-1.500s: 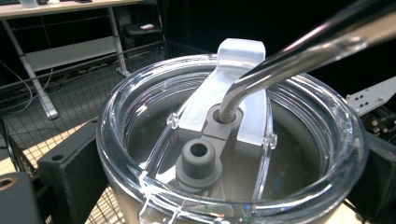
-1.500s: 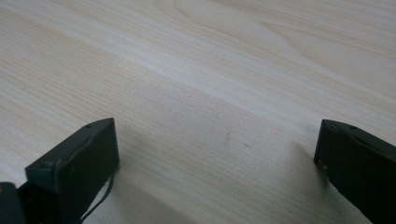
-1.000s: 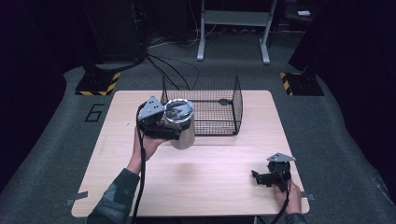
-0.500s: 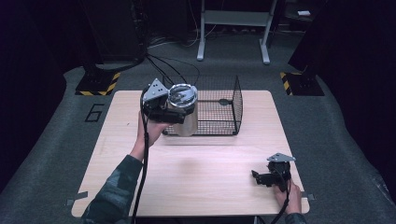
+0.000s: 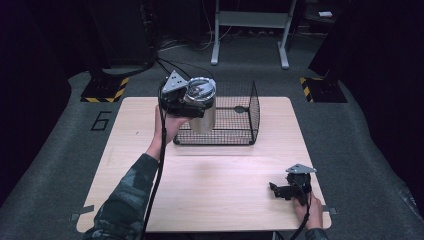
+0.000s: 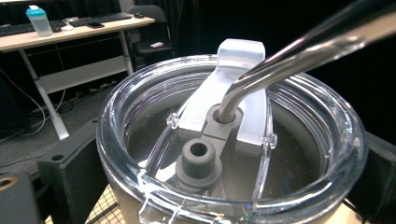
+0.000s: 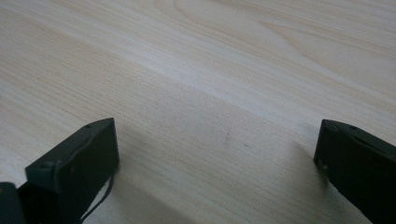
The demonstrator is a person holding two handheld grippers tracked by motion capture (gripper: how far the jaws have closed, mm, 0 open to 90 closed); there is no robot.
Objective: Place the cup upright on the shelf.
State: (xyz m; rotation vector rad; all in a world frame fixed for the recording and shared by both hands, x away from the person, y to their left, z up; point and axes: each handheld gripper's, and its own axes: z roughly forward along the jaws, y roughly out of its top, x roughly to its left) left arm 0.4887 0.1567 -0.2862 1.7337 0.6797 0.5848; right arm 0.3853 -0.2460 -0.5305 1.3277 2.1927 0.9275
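A steel tumbler [image 5: 202, 107] with a clear lid [image 6: 224, 140] and a bent metal straw [image 6: 289, 56] hangs in the air over the left end of a black wire basket [image 5: 240, 112]. My left gripper [image 5: 192, 102] is shut on the tumbler, its jaws clamped on both sides just under the lid. At the table's front right my right gripper [image 5: 276, 189] rests on the wood, open, with nothing but bare tabletop [image 7: 210, 116] between its jaws.
The wire basket stands at the back middle of the light wooden table [image 5: 215, 195]. Beyond the table are yellow-black floor markers [image 5: 102, 90], cables and a metal stand [image 5: 250, 30]. A desk with a bottle [image 6: 39, 21] shows behind the tumbler.
The left gripper has carried the tumbler up and away from the person, from in front of the basket's left corner to over its left end. The right gripper has stayed put.
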